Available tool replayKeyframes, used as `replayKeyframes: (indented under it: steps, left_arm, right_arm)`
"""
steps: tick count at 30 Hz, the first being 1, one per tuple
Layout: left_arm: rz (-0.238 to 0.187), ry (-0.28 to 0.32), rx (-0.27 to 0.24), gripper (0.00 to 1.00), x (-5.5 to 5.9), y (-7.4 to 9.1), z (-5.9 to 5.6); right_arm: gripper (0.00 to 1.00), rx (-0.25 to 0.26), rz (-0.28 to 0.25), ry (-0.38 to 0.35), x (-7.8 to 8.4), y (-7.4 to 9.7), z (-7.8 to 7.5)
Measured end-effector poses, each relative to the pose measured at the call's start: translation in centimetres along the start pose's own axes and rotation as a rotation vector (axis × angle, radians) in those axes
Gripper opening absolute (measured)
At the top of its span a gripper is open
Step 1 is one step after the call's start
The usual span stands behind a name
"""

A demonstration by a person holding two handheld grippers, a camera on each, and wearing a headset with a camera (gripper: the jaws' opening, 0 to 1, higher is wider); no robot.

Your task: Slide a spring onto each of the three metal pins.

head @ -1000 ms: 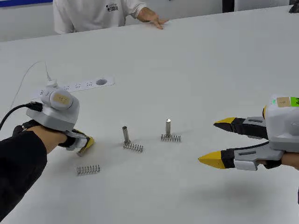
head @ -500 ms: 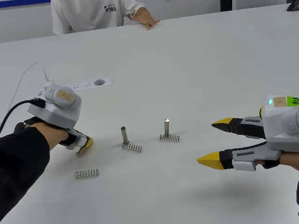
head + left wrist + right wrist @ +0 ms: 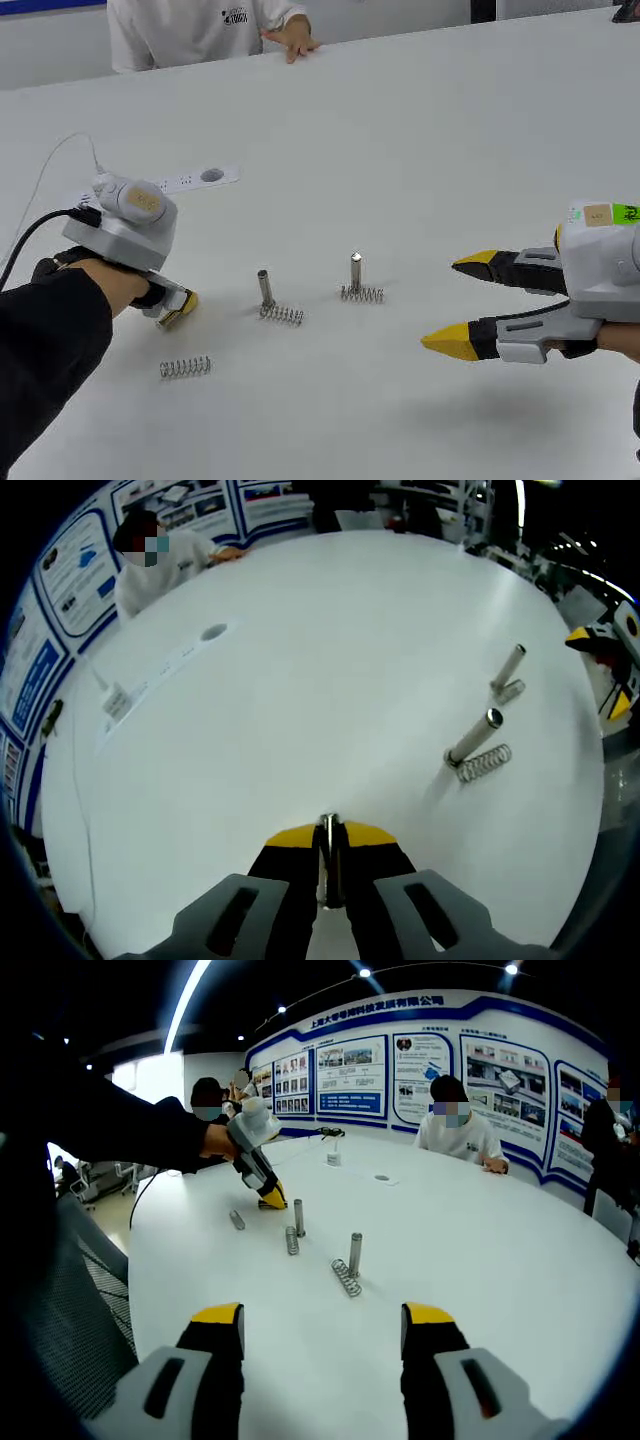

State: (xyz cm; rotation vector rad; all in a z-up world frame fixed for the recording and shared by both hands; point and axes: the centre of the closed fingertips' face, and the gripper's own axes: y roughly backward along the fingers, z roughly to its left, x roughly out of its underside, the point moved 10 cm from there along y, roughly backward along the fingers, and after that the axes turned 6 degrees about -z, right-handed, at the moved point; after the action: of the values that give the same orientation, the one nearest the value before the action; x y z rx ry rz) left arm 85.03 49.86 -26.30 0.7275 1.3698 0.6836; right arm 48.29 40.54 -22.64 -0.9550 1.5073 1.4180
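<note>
Two metal pins stand upright mid-table, one on the left [image 3: 265, 288] and one on the right [image 3: 356, 270]. A spring [image 3: 282, 314] lies at the foot of the left pin and another spring [image 3: 362, 294] at the foot of the right one. A third spring [image 3: 186, 367] lies loose nearer me. My left gripper [image 3: 176, 306] is tipped down at the table left of the pins, shut on a third metal pin [image 3: 328, 852]. My right gripper [image 3: 465, 300] hovers open to the right, holding nothing; its view shows both pins [image 3: 299, 1217] [image 3: 354, 1254] ahead.
A white power strip [image 3: 190, 181] with its cable [image 3: 45, 180] lies behind the left gripper. A person in a white shirt [image 3: 190, 30] sits at the far edge with a hand on the table. The white tabletop [image 3: 450, 150] stretches wide around the pins.
The left gripper has tilted a little more upright over the same spot, still shut on the pin. The right gripper has hardly moved. The person's hand at the far edge shifted left.
</note>
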Motion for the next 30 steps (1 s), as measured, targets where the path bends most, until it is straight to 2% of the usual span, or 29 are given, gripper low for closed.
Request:
replayKeyframes:
  steps: [5,17,30]
  left_arm:
    - [-0.003,0.003,0.006,0.08,0.0,0.2,-0.3]
    - [-0.063,-0.002,0.013,0.08,-0.7,2.3,-0.7]
    - [-0.117,0.009,0.013,0.07,-0.2,4.2,-0.9]
  right_arm:
    - [0.65,-0.001,0.003,0.001,0.0,0.0,0.0]
    - [0.65,-0.006,0.007,0.001,0.1,-0.1,0.1]
    - [0.65,-0.014,0.015,0.003,0.2,-0.2,0.2]
